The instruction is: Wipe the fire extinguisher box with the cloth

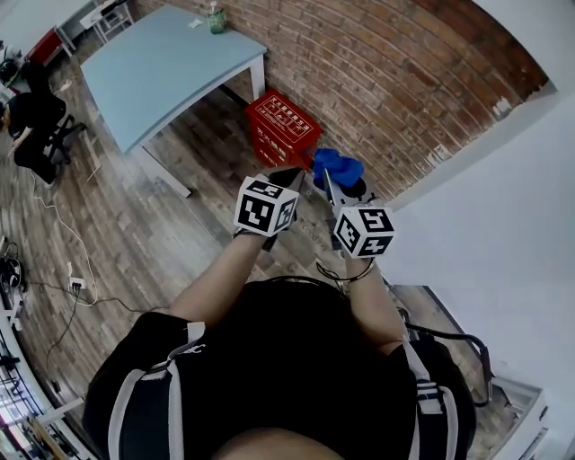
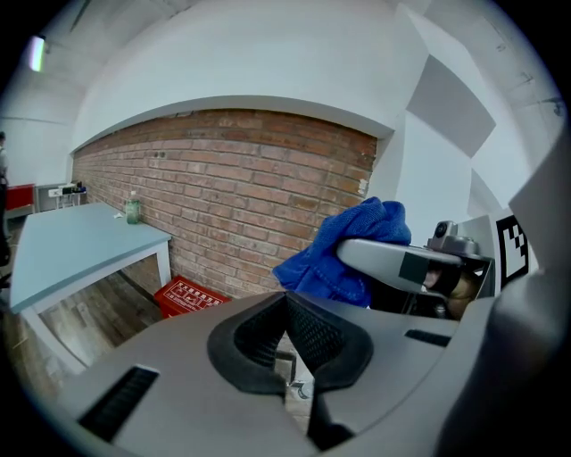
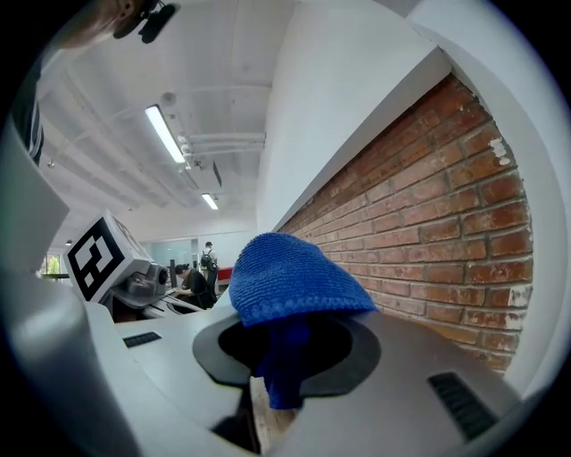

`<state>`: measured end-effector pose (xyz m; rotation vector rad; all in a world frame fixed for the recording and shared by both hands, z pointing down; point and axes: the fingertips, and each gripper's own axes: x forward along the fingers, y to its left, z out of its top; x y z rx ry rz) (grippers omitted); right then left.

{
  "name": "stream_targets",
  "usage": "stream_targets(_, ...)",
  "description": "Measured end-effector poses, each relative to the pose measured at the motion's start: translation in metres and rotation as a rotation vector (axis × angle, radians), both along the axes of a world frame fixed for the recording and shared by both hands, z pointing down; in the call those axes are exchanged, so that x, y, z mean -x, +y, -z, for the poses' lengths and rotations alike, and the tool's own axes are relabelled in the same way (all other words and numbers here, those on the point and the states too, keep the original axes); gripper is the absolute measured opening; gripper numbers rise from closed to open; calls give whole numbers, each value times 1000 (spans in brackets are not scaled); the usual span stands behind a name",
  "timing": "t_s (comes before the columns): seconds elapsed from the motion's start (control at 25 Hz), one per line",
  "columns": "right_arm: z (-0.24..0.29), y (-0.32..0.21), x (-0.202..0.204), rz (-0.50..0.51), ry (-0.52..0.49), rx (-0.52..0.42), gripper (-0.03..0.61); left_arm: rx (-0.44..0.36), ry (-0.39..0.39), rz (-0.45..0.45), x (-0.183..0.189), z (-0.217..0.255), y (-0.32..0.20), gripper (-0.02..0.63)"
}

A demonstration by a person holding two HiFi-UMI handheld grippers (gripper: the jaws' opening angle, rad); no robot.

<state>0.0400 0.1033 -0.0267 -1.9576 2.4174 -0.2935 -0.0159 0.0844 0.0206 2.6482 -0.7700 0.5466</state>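
A person standing over a wooden floor (image 1: 135, 225) holds two grippers up side by side, each carrying one marker cube (image 1: 265, 205), two cubes in all. The right gripper (image 3: 285, 344) has its jaws closed on the one blue cloth (image 3: 290, 277), which bunches over the jaw tips and hangs down between them. The left gripper (image 2: 287, 308) has its black pads drawn together with nothing between them. From the head view the cloth sits just above the right gripper's cube, apart from the single red fire extinguisher box (image 1: 283, 128). That box rests on the floor at the foot of the brick wall (image 1: 386, 81), near the corner leg of the one pale blue table (image 1: 162, 63). Its printed face is turned up and it appears closed, with nothing of its contents showing. One small bottle (image 1: 216, 18) stands upright at the table's far end by the wall; what it holds cannot be told. The left gripper view shows the same box (image 2: 189, 295) low against the bricks beside the table leg. A seated person (image 1: 31, 117) is at the left edge of the head view, well apart from the box
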Motion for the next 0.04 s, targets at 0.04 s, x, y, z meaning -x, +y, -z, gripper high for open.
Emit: stream_targets(0.04,-3,3,-2,-1,0,1,104,7,-6,-6,-2,-4,5,8)
